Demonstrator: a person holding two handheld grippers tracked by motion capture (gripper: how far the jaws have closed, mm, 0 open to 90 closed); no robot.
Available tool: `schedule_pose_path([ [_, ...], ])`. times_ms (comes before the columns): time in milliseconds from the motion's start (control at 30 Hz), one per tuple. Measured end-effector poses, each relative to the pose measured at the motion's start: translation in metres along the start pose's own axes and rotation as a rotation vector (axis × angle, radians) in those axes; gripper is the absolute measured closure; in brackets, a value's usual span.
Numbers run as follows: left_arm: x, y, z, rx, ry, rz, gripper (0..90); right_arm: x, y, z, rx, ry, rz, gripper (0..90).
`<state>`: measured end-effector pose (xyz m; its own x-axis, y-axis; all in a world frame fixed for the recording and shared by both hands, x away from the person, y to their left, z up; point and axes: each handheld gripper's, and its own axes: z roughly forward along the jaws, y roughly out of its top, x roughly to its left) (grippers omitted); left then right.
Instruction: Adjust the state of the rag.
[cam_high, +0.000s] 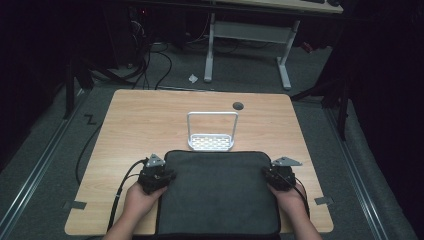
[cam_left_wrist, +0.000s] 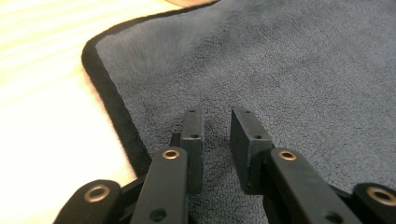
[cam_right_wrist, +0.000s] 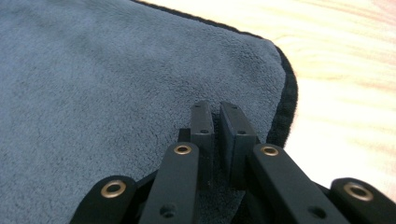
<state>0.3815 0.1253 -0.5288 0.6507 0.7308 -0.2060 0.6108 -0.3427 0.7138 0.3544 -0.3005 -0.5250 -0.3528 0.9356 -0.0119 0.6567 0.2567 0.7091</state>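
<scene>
A dark grey towel (cam_high: 220, 190) with a black hem lies flat on the near half of the wooden table (cam_high: 145, 120), hanging over the front edge. My left gripper (cam_high: 167, 176) rests at the towel's left edge near its far corner. In the left gripper view the jaws (cam_left_wrist: 217, 126) stand a little apart over the towel (cam_left_wrist: 289, 70), with nothing pinched between the pads. My right gripper (cam_high: 267, 176) sits at the towel's right edge. In the right gripper view its jaws (cam_right_wrist: 216, 119) are nearly together, pinching the towel (cam_right_wrist: 93, 93) beside the hem.
A white metal stand (cam_high: 212, 142) with a tall wire loop stands just beyond the towel's far edge. A dark cable hole (cam_high: 238, 106) sits farther back. Bare wood flanks the towel on both sides. A white desk frame (cam_high: 247, 35) stands on the floor beyond.
</scene>
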Motion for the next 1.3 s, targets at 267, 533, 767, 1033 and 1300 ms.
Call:
schedule_pose_path([
  [267, 0.023, 0.010, -0.013, -0.061, 0.033, -0.048, 59.6, 0.005, 0.005, -0.018, -0.090, 0.012, 0.003, 69.3],
  [533, 0.056, 0.040, 0.010, -0.072, 0.075, -0.124, 56.3, 0.023, -0.001, -0.022, -0.107, 0.009, -0.049, 63.0],
  [767, 0.053, 0.046, 0.036, -0.057, 0.093, -0.112, 49.0, 0.027, -0.005, -0.023, -0.100, 0.025, -0.067, 57.2],
  [1033, 0.031, 0.037, 0.036, -0.038, 0.193, 0.050, 57.6, 0.054, 0.000, -0.032, -0.146, 0.064, -0.117, 52.6],
  [1300, 0.035, 0.029, 0.031, -0.076, 0.122, 0.018, 79.7, 0.106, 0.011, -0.034, -0.172, 0.149, -0.218, 44.9],
])
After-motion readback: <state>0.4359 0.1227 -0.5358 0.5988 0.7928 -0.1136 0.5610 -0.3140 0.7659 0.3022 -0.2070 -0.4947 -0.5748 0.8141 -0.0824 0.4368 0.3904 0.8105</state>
